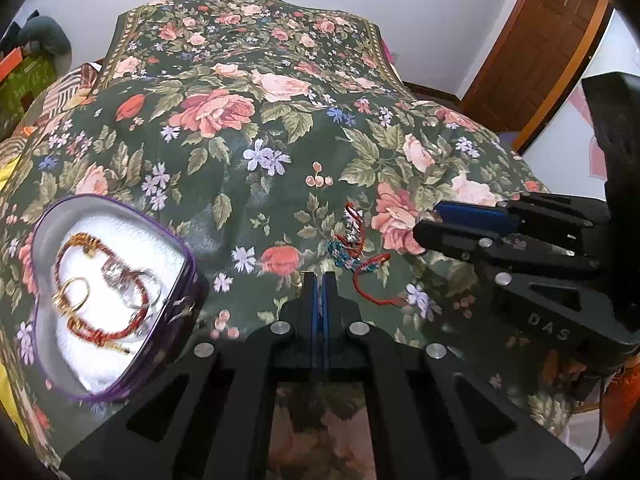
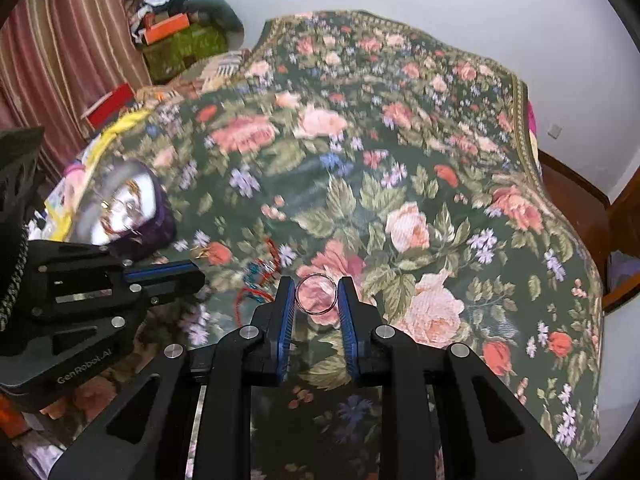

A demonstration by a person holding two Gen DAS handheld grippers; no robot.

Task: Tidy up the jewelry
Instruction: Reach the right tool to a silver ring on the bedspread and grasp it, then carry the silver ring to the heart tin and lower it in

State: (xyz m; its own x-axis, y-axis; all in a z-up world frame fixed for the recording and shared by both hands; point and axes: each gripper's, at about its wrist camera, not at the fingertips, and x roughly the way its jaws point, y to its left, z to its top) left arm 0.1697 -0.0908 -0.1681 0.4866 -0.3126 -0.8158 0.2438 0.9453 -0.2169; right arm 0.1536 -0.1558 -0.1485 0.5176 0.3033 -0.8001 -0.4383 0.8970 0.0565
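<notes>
A purple heart-shaped box [image 1: 182, 308] with a white lining sits at the left on the floral cloth; it holds a red bead bracelet [image 1: 100, 330], a gold ring [image 1: 72, 296] and a silver piece. It also shows in the right wrist view [image 2: 160, 216]. A tangle of red cord and teal bead jewelry [image 1: 352, 252] lies on the cloth just ahead of my left gripper [image 1: 319, 280], which is shut and empty. My right gripper [image 2: 316, 294] is shut on a silver ring [image 2: 316, 294], held between its blue pads above the cloth, right of the tangle [image 2: 256, 280].
The floral cloth [image 1: 280, 120] covers a bed-like surface. Boxes and clothes [image 2: 180, 36] are piled at the far left by a striped curtain. A wooden door [image 1: 552, 40] stands at the right.
</notes>
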